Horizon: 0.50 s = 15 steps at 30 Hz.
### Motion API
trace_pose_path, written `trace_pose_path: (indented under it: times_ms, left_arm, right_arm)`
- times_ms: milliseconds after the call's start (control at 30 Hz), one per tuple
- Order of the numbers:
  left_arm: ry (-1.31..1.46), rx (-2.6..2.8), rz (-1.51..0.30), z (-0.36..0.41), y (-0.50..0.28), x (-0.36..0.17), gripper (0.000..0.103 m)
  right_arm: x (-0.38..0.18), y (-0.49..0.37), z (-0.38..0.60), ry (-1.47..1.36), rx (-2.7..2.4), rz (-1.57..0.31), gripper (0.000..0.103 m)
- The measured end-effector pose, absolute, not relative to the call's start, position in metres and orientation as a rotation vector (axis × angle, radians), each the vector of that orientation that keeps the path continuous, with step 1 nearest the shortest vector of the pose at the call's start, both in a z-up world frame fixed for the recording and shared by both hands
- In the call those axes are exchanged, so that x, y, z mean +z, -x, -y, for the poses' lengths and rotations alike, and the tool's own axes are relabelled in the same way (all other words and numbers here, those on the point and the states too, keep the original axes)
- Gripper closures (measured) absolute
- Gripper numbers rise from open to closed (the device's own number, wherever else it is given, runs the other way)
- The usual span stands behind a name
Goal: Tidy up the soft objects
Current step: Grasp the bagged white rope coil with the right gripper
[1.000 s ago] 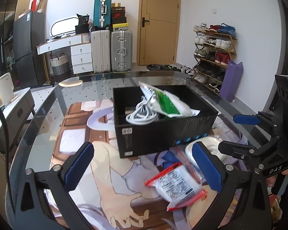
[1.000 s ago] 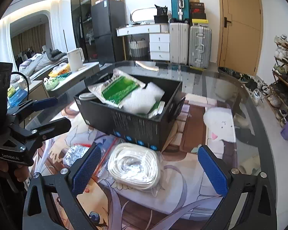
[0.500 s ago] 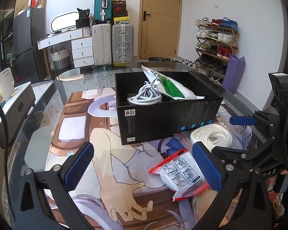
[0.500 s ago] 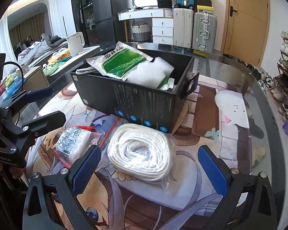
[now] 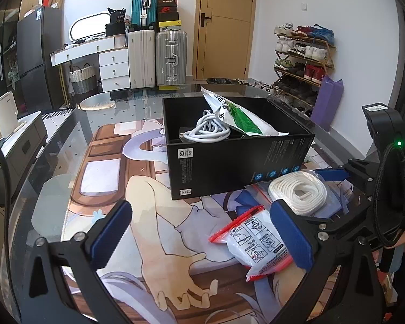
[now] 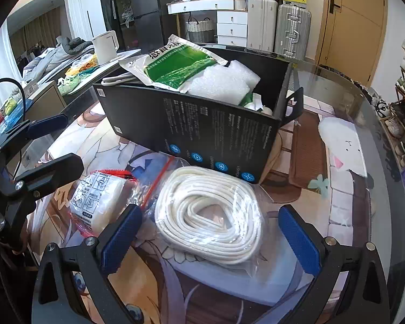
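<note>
Risk sits mostly in the plastic. Both loose packs lie on the surface [image 6: 345, 205] just in front of the black box [image 6: 202, 132]: a coil of white cord in a clear bag [image 6: 210, 216] and, beside it to the left, a red-trimmed zip bag of white material [image 6: 94, 202], their edges overlapping or at least touching.

The right hand-held gripper [image 6: 208, 237] is spread wide and empty, its blue pads straddling the coil from the near side. The left hand-held gripper [image 5: 199, 232] is likewise released and holds nothing, with its right pad close over the zip bag [image 5: 259, 245].

If the right one closes now, I judge it may pinch only loose film, so that the coil sags or slides out as it lifts; it could also catch the neighbouring bag's edge and drag it along. The two tools are near each other, so closing both at once risks a knock.

The box already carries a green-and-white pouch [image 6: 181, 64], bubble wrap [image 6: 221, 81] and a white cable [image 5: 208, 129] standing above its rim; whether room remains inside is hard to tell, and a bulky coil dropped on top could slip back over the wall.
</note>
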<state>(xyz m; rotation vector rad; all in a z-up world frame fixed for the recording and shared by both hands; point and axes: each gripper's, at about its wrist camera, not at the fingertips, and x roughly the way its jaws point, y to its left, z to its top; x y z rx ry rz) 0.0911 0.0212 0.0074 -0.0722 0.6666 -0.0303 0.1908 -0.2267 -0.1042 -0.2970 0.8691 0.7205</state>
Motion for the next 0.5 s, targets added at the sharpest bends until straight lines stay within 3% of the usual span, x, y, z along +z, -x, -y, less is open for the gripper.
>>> trace_pose_path:
  times_ms: [500]
  left_arm:
    - [0.079,-0.036,-0.677,-0.024,-0.092,0.006,0.0]
  right_arm:
    - [-0.11,-0.193,0.219,0.332,0.719,-0.889,0.001]
